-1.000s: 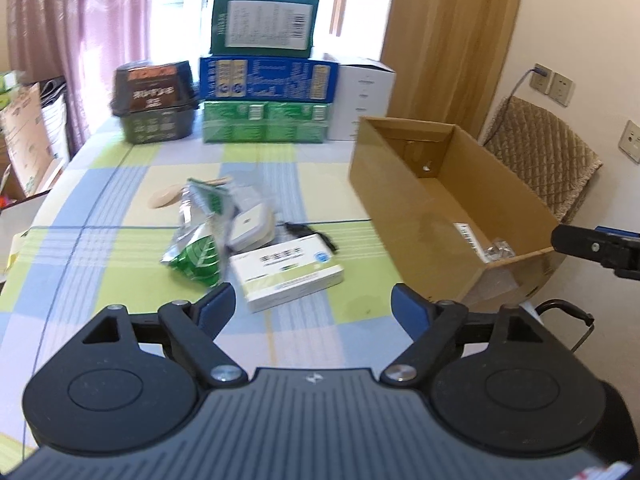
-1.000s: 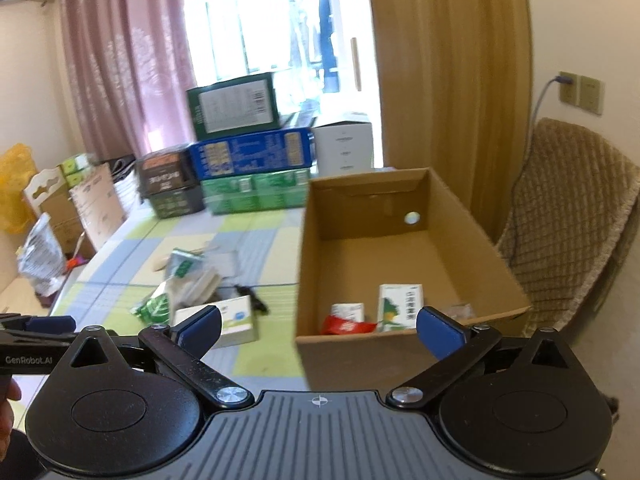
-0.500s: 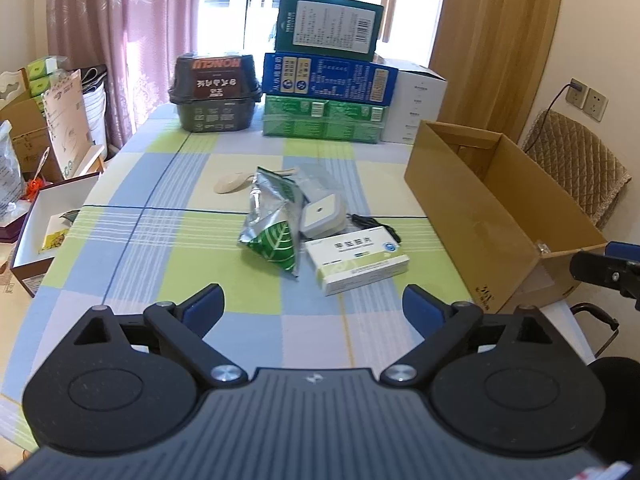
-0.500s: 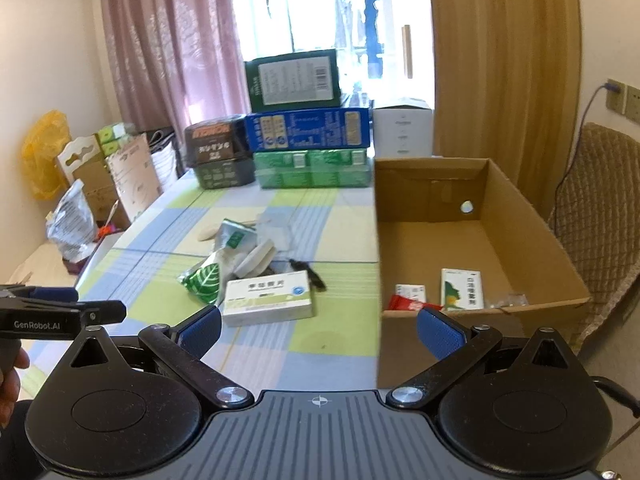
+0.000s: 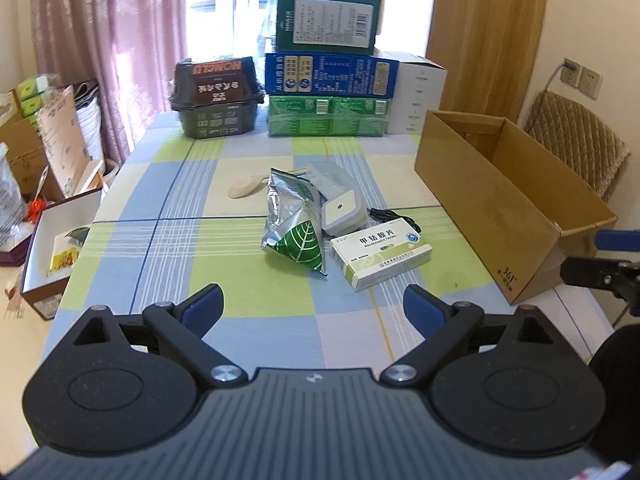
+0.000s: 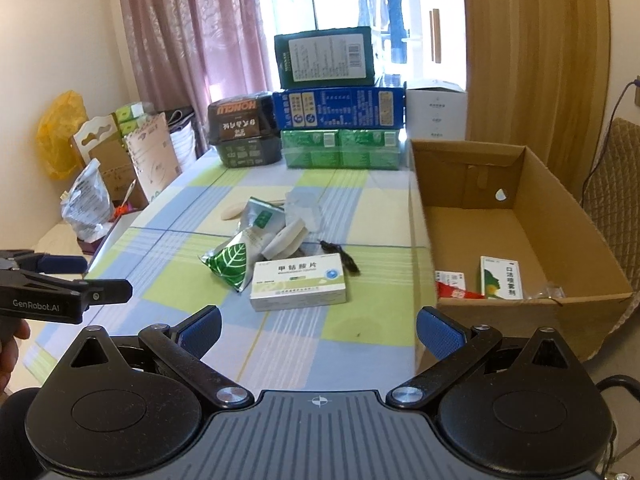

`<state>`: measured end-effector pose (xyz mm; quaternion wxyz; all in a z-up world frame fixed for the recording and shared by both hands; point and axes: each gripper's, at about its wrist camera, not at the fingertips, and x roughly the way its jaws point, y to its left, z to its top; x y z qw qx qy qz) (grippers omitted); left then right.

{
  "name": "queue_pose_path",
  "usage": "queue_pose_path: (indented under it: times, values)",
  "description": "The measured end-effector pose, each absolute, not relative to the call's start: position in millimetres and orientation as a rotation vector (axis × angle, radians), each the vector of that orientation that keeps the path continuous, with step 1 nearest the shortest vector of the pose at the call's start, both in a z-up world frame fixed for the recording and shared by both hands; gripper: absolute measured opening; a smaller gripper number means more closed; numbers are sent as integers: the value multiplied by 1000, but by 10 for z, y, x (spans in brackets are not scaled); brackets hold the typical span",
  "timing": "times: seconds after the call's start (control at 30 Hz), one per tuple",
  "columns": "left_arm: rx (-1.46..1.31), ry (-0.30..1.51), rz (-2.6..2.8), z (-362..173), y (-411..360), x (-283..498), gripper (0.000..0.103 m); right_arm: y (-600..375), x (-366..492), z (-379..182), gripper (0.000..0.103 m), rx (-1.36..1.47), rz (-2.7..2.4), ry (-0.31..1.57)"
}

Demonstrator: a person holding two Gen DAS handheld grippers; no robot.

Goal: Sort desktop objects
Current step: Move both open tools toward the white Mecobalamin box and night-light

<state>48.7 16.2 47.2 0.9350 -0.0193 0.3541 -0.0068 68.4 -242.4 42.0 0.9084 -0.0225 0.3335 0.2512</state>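
Note:
A small heap lies mid-table: a white-and-green medicine box (image 5: 381,255) (image 6: 299,281), a silver pouch with a green leaf (image 5: 294,227) (image 6: 233,261), a white square device (image 5: 343,213), a black cable (image 5: 394,220) and a beige spoon (image 5: 242,189). An open cardboard box (image 5: 508,216) (image 6: 520,236) stands at the right, with a green-and-white carton (image 6: 501,278) and a red-and-white packet (image 6: 452,285) inside. My left gripper (image 5: 314,306) hangs open above the near table, short of the heap, nothing between its fingers. My right gripper (image 6: 318,328) is open and holds nothing, near the front edge.
Stacked green, blue and white boxes (image 5: 332,76) and a black container (image 5: 218,98) line the table's far edge. A padded chair (image 5: 576,136) stands behind the cardboard box. Bags and an open white box (image 5: 56,248) sit on the floor at the left.
Both grippers have drawn back from the cardboard box toward the near table edge and swung left; more of the table shows. The left jaws stand wider than a second ago.

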Motion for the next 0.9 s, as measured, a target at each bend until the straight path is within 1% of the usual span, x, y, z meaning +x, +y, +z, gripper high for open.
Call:
queue_pose_path:
  times: [0.37, 0.43, 0.5, 0.6, 0.77, 0.9]
  values:
    - [3, 765, -40, 290, 297, 734, 94, -2050, 953, 172, 100, -63, 559, 703]
    - [1, 772, -32, 239, 342, 796, 94, -1960, 1061, 76, 99, -69, 566, 714]
    - [-2, 779, -24, 187, 391, 868, 94, -1876, 1189, -38, 93, -70, 571, 730]
    - [3, 788, -12, 106, 451, 988, 95, -1756, 1395, -221, 90, -84, 563, 754]
    - [15, 801, -26, -83, 545, 1241, 95, -1623, 1726, -503, 87, -113, 530, 783]
    - [33, 817, -54, -265, 574, 1456, 95, -1573, 1975, -659, 87, -116, 503, 804]
